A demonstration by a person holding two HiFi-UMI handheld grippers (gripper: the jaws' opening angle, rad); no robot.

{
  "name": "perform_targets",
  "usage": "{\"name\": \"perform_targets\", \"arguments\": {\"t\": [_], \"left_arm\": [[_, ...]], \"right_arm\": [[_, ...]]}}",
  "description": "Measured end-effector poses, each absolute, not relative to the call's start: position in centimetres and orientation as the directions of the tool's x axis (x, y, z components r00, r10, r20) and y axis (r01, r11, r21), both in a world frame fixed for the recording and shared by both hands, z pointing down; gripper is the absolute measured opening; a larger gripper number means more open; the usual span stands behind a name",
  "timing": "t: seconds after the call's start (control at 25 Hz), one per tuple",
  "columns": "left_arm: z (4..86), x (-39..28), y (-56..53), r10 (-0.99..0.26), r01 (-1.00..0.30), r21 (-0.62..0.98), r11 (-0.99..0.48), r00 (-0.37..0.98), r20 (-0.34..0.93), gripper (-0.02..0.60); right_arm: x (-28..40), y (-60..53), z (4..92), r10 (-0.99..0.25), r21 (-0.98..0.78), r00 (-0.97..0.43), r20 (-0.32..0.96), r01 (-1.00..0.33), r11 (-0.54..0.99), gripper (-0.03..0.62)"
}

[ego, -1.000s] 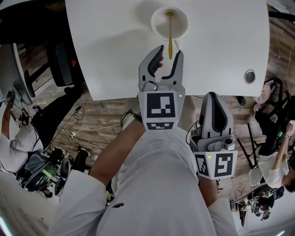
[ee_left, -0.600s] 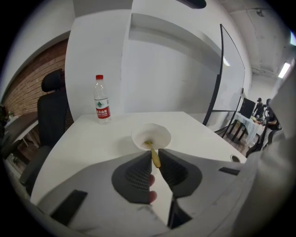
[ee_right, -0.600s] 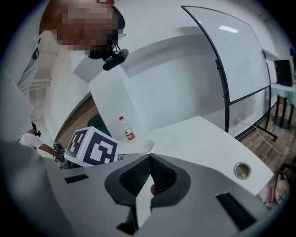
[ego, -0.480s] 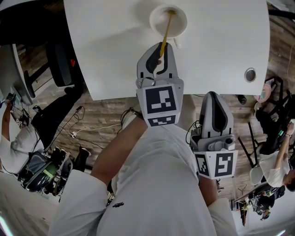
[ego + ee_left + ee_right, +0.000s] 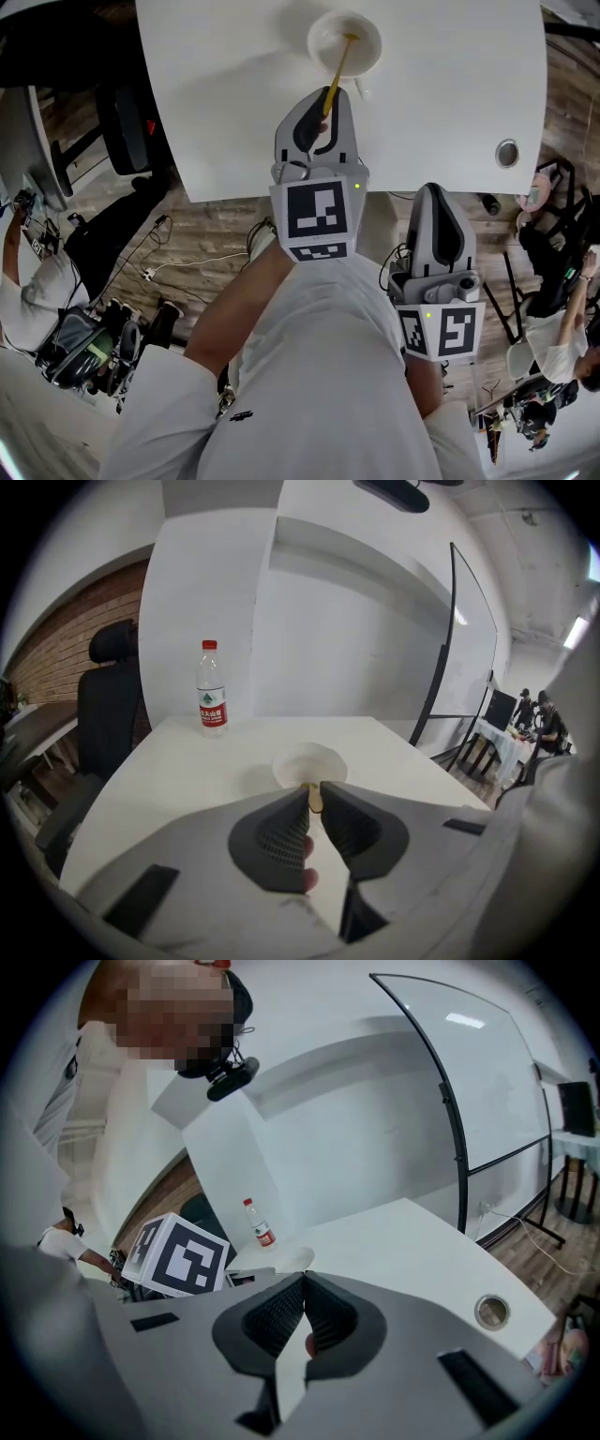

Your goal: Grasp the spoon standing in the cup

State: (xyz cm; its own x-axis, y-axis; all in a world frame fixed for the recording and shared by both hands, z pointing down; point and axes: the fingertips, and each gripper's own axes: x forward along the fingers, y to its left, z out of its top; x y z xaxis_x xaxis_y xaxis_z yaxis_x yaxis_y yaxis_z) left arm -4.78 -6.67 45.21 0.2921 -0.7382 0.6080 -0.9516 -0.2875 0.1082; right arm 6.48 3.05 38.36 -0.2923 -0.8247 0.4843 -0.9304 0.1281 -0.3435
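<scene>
Spoon (image 5: 338,66) handle clamped in left hand-held gripper (image 5: 328,97), bowl in cup (image 5: 316,56).

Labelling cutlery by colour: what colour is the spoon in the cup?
Yellow; the spoon shows best in the head view.

The left gripper (image 5: 314,791) pinches the spoon (image 5: 316,801) between its fingers (image 5: 279,832), cup (image 5: 298,761) just beyond.
</scene>
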Motion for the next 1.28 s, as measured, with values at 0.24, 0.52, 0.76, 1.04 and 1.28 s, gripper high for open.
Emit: {"name": "perform_targets", "arguments": {"t": [0.24, 0.52, 0.76, 1.04, 1.28], "left_arm": [[44.4, -5.3, -6.8, -0.741, -0.950, 0.113, -0.291, 0.298, 0.601, 0.049], [43.1, -5.6, -6.8, -0.753, -0.950, 0.109, -0.294, 0.300, 0.585, 0.048], [41.6, -5.8, -6.8, -0.766, -0.949, 0.107, -0.297, 0.304, 0.567, 0.048], [40.2, -6.1, -6.5, -0.776, -0.946, 0.099, -0.308, 0.310, 0.550, 0.048], [38.4, -6.1, -6.2, -0.786, -0.942, 0.088, -0.324, 0.320, 0.530, 0.048]], "right_arm": [[6.2, 2.7, 37.7, -0.829, -0.341, -0.299, 0.473, -0.929, 0.141, -0.005], [6.1, 2.4, 36.9, -0.837, -0.337, -0.301, 0.456, -0.929, 0.151, -0.005], [5.8, 2.0, 35.9, -0.846, -0.332, -0.305, 0.437, -0.929, 0.164, -0.005], [5.9, 1.8, 34.5, -0.859, -0.319, -0.303, 0.412, -0.931, 0.176, -0.005], [6.4, 1.5, 32.9, -0.874, -0.301, -0.301, 0.381, -0.934, 0.190, -0.005]]}}
